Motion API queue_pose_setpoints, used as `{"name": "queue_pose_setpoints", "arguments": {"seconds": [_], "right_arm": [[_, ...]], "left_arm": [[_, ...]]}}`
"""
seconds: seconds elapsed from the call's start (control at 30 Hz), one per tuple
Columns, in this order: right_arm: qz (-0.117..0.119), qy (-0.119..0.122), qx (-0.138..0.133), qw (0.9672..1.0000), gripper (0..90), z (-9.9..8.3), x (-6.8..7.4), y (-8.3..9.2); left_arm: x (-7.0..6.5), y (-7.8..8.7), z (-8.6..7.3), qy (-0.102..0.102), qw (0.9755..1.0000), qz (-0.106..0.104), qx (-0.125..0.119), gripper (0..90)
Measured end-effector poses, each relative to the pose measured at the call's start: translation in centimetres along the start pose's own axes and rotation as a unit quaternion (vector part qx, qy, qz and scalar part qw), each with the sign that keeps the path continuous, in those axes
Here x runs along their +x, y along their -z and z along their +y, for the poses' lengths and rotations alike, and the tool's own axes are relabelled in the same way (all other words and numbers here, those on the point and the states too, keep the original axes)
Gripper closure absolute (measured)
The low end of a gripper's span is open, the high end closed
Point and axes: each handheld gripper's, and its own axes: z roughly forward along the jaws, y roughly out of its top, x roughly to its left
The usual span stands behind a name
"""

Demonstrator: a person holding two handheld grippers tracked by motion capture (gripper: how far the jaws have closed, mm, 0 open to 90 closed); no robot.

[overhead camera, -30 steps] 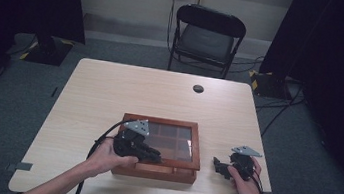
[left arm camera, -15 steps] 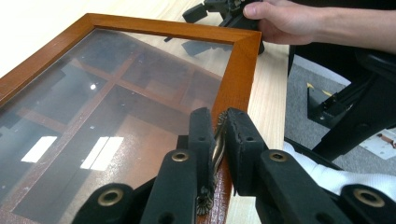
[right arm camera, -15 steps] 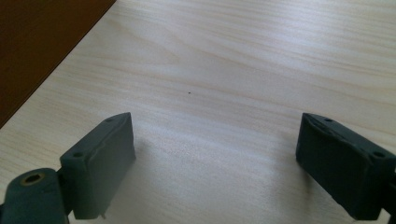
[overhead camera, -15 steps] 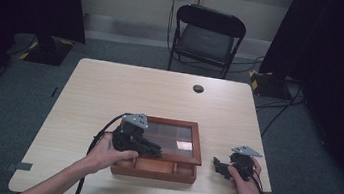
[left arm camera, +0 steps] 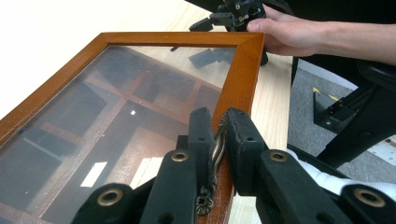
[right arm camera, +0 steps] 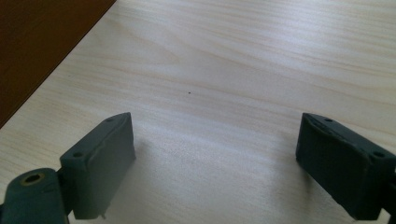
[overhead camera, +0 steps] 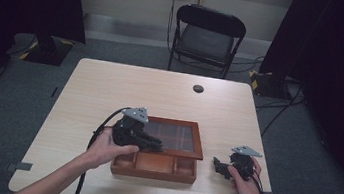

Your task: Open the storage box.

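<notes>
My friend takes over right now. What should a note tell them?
Left gripper: shut on the brass latch at the front edge of the glass lid, holding it raised.
Right gripper: open, holding nothing, resting on the table to the right of the wooden box.
Done: lid partly lifted, front compartments showing.
Left: probably swing the lid fully open, then let go.

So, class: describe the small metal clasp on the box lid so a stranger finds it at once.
Start at the wooden box near the table's front edge, then its raised glass lid. On the lid's front rail, the brass clasp is the only metal, pinched by the left gripper.
</notes>
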Motion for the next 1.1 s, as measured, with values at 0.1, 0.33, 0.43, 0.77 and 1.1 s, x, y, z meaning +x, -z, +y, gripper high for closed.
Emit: {"name": "queue_pose_setpoints", "arguments": {"seconds": [0.1,0.33,0.43,0.77,1.1], "right_arm": [[0.000,0.000,0.000,1.0000,10.8,0.0,0.0,0.0],[0.000,0.000,0.000,1.0000,10.9,0.0,0.0,0.0],[0.000,0.000,0.000,1.0000,10.9,0.0,0.0,0.0],[0.002,0.001,0.001,1.0000,10.7,0.0,0.0,0.0],[0.002,0.001,0.001,1.0000,10.7,0.0,0.0,0.0]], "left_arm": [[0.1,0.1,0.1,0.001,1.0000,0.000,-0.004,80.9],[0.0,0.3,0.6,-0.004,1.0000,0.004,-0.003,80.9],[0.1,0.4,0.7,-0.005,1.0000,0.008,0.000,80.9],[0.4,0.9,1.3,-0.005,0.9999,0.006,-0.011,81.0],[0.6,1.4,2.2,-0.007,0.9998,0.011,-0.015,81.0]]}}
